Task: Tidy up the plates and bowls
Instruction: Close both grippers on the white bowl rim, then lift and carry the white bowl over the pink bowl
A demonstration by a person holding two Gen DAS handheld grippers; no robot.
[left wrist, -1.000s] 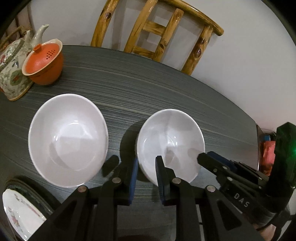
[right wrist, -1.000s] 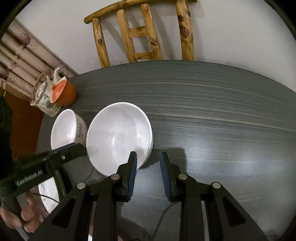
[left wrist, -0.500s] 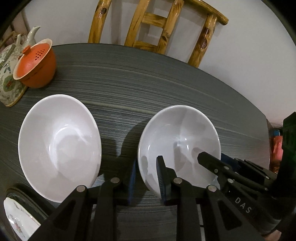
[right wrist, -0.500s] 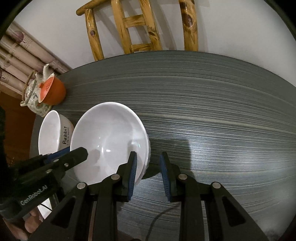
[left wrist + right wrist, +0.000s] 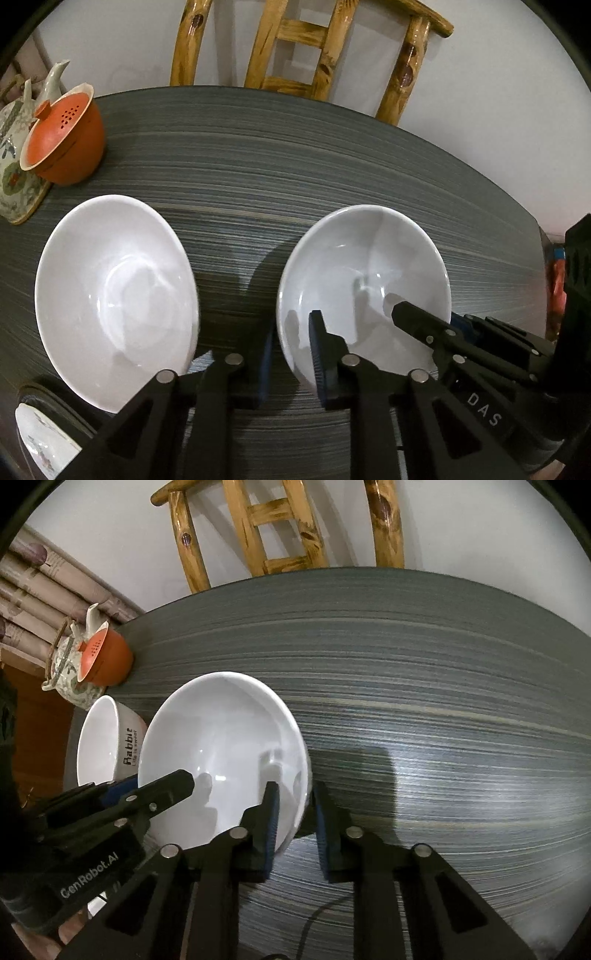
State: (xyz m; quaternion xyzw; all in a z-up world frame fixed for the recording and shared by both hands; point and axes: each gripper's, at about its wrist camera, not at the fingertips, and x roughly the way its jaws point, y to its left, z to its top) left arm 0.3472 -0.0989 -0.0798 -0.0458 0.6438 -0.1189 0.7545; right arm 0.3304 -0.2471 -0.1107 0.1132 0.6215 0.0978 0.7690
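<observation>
Two white bowls stand on the dark striped table. In the left wrist view the right bowl (image 5: 364, 280) has its near-left rim between the fingers of my left gripper (image 5: 291, 350), one finger inside and one outside. The other bowl (image 5: 114, 291) stands apart at the left. In the right wrist view my right gripper (image 5: 295, 812) straddles the right rim of the same bowl (image 5: 225, 746); the bowl marked "Rabbit" (image 5: 107, 738) is behind it. Both grippers' jaws are narrow around the rim. Whether they press on it cannot be told.
An orange lidded cup (image 5: 64, 140) and a flowered teapot (image 5: 14, 173) stand at the far left. A patterned plate (image 5: 40, 443) lies at the near left corner. A wooden chair (image 5: 303, 55) stands behind the table. Bare table stretches to the right (image 5: 443, 720).
Both grippers have moved forward so that the bowl's rim now sits between each pair of fingers. The left gripper's view has shifted closer to the bowls.
</observation>
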